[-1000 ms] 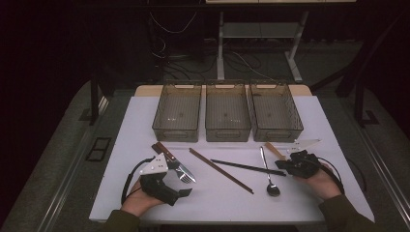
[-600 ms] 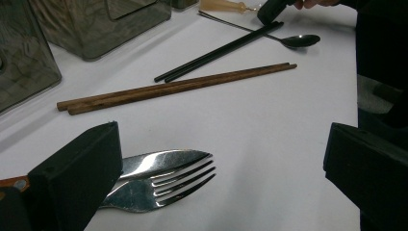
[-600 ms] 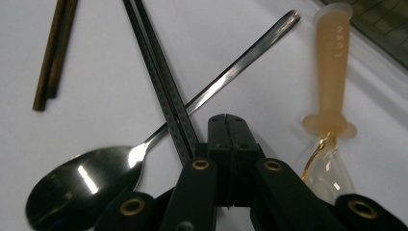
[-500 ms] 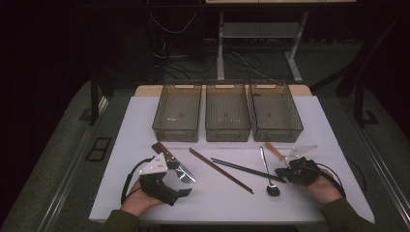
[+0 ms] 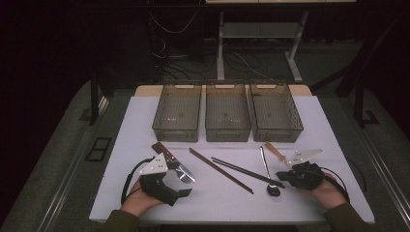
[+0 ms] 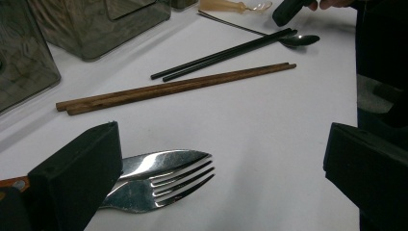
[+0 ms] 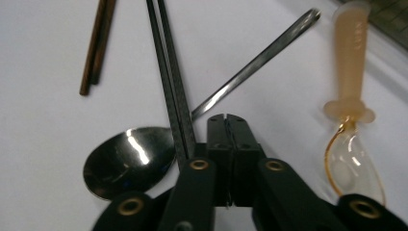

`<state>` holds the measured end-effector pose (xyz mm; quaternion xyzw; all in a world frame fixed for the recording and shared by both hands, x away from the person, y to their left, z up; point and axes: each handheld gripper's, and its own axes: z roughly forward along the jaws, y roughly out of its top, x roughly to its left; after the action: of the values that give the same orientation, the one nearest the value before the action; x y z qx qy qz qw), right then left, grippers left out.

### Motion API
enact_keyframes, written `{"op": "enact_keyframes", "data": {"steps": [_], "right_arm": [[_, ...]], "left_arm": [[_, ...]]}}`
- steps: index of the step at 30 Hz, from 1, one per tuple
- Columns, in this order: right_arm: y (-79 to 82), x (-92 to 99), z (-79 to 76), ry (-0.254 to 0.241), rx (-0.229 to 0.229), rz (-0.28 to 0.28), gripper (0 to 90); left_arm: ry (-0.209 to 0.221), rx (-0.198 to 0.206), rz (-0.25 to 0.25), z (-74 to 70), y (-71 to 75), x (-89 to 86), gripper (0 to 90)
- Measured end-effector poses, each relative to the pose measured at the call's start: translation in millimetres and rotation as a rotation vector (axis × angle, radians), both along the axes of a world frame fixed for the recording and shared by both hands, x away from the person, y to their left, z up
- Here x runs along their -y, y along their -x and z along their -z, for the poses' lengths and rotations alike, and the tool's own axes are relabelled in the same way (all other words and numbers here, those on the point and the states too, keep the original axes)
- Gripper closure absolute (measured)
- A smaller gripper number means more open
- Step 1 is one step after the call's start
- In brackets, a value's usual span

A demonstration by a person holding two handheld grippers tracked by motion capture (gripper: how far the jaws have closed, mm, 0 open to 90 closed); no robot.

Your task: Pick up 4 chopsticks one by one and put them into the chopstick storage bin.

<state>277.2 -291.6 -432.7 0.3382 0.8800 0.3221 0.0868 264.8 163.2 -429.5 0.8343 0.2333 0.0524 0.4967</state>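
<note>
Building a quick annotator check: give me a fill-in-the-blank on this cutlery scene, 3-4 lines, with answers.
1. At the table's far side stand ____ bins in a row.
2. The black chopsticks lie across the handle of the ____.
3. The left gripper has its jaws ____, with the fork and knife lying beside one jaw.
4. The right gripper has its jaws ____, tips beside the chopsticks' ends.

Missing words: three; spoon; open; shut
</note>
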Motion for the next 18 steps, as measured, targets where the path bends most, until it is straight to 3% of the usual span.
{"op": "enact_keyframes", "data": {"steps": [6, 10, 18], "right_arm": [[-5.2, 1.9, -7.8, -0.123, -0.043, -0.028, 66.2], [-7.6, -6.2, -8.9, -0.124, -0.036, -0.023, 52.0], [-17.1, -24.6, -11.0, -0.110, -0.021, -0.033, 52.0]], "left_arm": [[-0.001, 0.000, 0.001, 0.1, 0.2, 0.3, 0.0], [0.000, 0.000, 0.002, -0.1, 0.9, 0.8, 0.0], [0.002, -0.002, 0.005, 0.5, 0.1, 0.9, 0.0]]}}
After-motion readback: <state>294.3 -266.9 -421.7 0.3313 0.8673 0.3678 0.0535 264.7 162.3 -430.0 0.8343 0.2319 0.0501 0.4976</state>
